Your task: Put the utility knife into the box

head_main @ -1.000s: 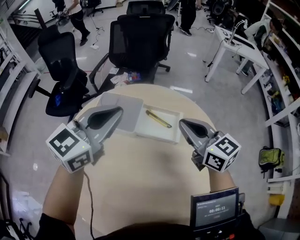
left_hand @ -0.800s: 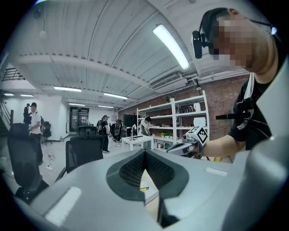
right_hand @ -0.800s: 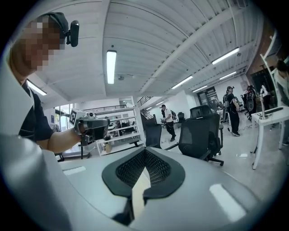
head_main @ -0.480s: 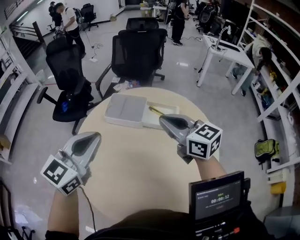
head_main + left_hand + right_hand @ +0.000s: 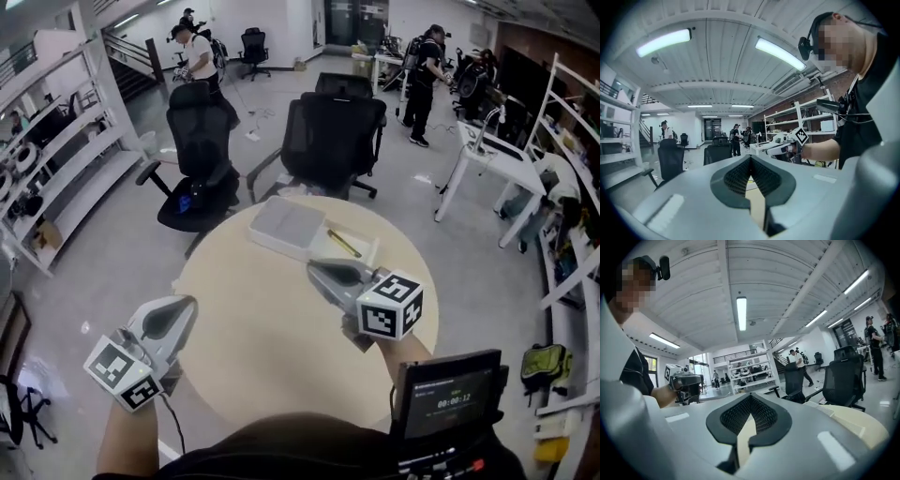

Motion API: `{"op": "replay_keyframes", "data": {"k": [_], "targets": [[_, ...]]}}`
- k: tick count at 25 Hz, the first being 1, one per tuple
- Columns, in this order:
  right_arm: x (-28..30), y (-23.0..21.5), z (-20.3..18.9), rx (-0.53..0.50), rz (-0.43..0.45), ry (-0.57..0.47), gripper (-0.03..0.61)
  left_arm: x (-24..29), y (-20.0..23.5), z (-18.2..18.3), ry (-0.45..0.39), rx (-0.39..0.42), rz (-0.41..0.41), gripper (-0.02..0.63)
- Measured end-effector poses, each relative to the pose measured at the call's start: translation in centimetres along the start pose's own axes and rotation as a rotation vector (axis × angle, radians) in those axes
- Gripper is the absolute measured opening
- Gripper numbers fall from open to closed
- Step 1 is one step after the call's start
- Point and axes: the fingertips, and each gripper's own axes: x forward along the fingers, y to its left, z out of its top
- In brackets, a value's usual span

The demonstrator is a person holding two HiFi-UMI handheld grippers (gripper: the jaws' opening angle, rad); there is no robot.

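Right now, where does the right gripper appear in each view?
Head view: right gripper right of centre, above the table.
Left gripper view: right gripper just right of centre.
Right gripper view: its own jaws fill the bottom.
Shared landmark: black chairs.

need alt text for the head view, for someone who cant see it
A yellow utility knife lies in an open white box at the far edge of a round beige table, its grey lid alongside. The right gripper hovers just short of the box, the left gripper by the table's near-left edge, both shut and empty.
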Motion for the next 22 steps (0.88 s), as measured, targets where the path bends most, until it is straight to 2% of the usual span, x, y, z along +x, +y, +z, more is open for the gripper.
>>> {"op": "replay_keyframes", "data": {"k": [5, 10, 15, 22], "targets": [[-3.3, 2.8, -1.3, -0.019, 0.151, 0.041, 0.014, -3.9, -7.7, 0.4, -0.019, -0.037, 0.148, -0.002], [-4.8, 6.5, -1.9, -0.047, 0.296, 0.088, 0.014, -8.2, -13.1, 0.4, -0.024, -0.067, 0.292, -0.002], [-3.8, 12.1, -2.1, -0.086, 0.450, 0.121, 0.014, -14.3, -15.5, 0.4, -0.033, -0.069, 0.452, -0.002], [-0.6, 21.5, -3.5, -0.102, 0.611, 0.144, 0.014, -25.2, -16.5, -1.0, -0.080, -0.108, 0.636, -0.002]]}}
